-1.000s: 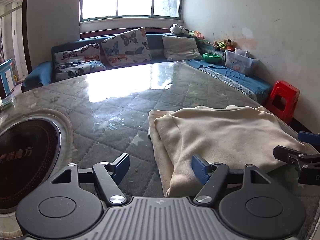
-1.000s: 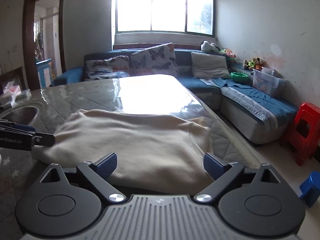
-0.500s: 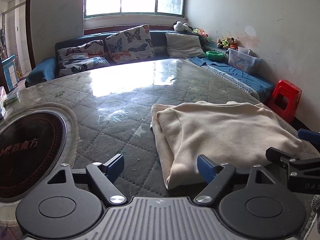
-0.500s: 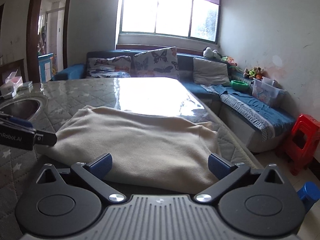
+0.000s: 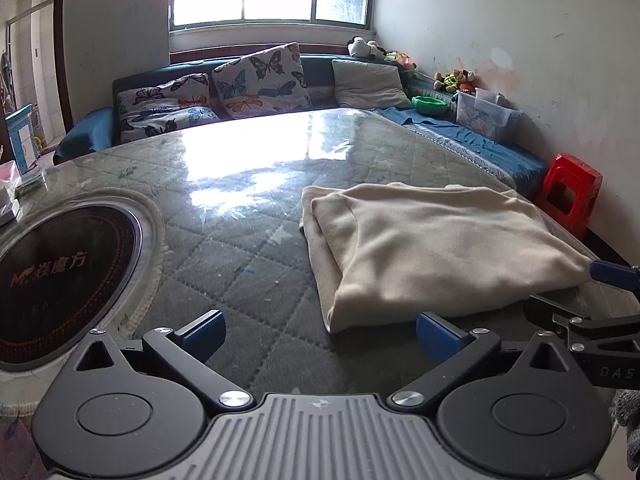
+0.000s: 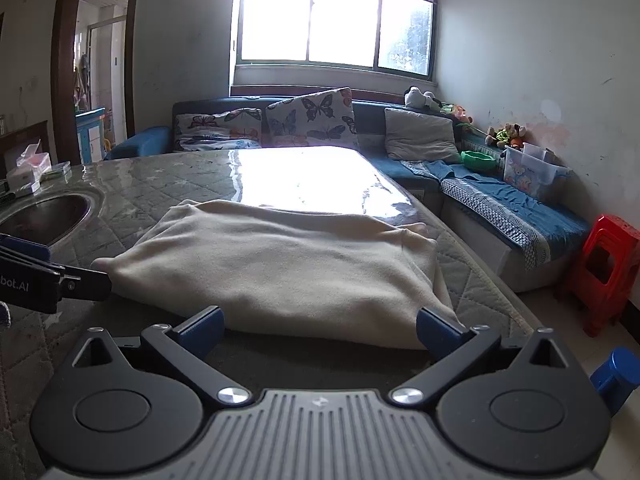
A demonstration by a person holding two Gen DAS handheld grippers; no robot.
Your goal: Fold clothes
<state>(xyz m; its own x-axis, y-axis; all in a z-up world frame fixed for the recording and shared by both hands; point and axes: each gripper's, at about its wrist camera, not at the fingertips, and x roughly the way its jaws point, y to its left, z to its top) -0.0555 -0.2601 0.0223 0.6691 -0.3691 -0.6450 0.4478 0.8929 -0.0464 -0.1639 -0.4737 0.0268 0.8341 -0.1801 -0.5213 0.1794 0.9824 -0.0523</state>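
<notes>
A cream garment [image 5: 432,248] lies folded into a flat rectangle on the quilted table [image 5: 240,240]; it also shows in the right wrist view [image 6: 280,264]. My left gripper [image 5: 320,334] is open and empty, just short of the garment's near left corner. My right gripper [image 6: 320,330] is open and empty, just short of the garment's near edge. The right gripper's fingers [image 5: 580,320] show at the right edge of the left wrist view, and the left gripper's finger [image 6: 48,280] shows at the left edge of the right wrist view.
A round black cooktop [image 5: 52,272] is set into the table at the left. Small boxes [image 6: 28,172] sit at the table's far left. A blue sofa with cushions [image 5: 256,80] runs behind and along the right. A red stool [image 6: 600,268] stands on the floor at the right.
Both grippers have drawn back from the garment and risen a little; the garment lies still. Both stayed open.
</notes>
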